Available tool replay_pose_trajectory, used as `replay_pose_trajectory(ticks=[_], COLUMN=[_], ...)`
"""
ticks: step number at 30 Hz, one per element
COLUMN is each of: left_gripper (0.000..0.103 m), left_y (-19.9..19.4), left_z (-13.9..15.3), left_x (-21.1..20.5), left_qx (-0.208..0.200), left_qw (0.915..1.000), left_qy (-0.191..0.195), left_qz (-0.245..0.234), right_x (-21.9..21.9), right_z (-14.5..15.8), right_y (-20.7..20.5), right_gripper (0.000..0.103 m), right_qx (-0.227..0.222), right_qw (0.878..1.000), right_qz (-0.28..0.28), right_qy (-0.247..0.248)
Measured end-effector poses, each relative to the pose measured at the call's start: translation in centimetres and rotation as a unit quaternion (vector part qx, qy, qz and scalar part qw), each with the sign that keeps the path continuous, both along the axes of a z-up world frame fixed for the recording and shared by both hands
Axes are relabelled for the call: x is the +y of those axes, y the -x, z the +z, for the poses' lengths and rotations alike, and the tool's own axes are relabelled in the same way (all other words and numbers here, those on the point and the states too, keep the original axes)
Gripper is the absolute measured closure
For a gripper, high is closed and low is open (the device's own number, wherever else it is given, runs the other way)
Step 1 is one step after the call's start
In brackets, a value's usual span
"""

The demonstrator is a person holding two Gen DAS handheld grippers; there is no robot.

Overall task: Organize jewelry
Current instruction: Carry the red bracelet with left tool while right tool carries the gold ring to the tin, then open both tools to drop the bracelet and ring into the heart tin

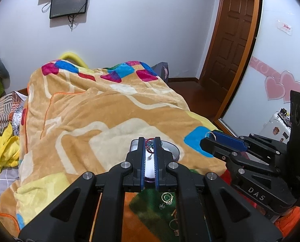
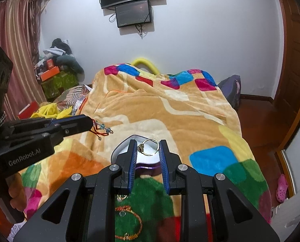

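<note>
Left gripper point(image 1: 149, 144): clamped on red cord bracelet point(image 1: 149, 145), held above white tray point(image 1: 173, 149). Right gripper point(image 2: 149, 147): pinching gold ring point(image 2: 149, 146) between blue pads point(image 2: 133, 153), over same tray. Loose earrings point(image 1: 166, 199) and orange bracelet point(image 2: 129, 221) lying on patterned blanket point(image 1: 89, 111) near grippers.

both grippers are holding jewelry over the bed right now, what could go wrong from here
The gold ring is pinched only at its edges by the right gripper, so it may pop out and miss the white tray. The red string bracelet dangles from the left gripper and could snag. Loose pieces on the plush blanket could get lost.
</note>
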State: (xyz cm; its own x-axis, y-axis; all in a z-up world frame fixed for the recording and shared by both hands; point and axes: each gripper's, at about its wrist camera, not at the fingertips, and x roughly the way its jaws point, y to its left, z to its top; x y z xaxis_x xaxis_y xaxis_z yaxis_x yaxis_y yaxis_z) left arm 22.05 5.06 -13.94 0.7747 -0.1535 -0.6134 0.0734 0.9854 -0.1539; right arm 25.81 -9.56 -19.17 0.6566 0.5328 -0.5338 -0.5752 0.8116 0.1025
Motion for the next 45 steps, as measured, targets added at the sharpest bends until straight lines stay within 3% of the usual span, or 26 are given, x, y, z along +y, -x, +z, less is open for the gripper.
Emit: replay_pose_trajectory(ticks=[25,40,45], left_gripper=[0.097,0.096,0.093], left_y=[-5.4,-5.0,-4.2], left_z=[-5.1,-5.3,-5.2], left_x=[-0.4,0.5,1.2], left_qx=[0.068,0.075,0.076], left_qw=[0.9974,0.997,0.9969], left_qy=[-0.005,0.001,-0.017], left_qz=[-0.022,-0.02,-0.011], right_x=[2.1,3.2,3.4], right_z=[-3.7,-4.7,-4.7], right_y=[-4.8,-5.5,-5.5], right_gripper=[0.083,0.083,0.083], right_qx=[0.064,0.084,0.081], right_qw=[0.997,0.993,0.993], right_qz=[0.043,0.067,0.07], right_qy=[0.025,0.05,0.055])
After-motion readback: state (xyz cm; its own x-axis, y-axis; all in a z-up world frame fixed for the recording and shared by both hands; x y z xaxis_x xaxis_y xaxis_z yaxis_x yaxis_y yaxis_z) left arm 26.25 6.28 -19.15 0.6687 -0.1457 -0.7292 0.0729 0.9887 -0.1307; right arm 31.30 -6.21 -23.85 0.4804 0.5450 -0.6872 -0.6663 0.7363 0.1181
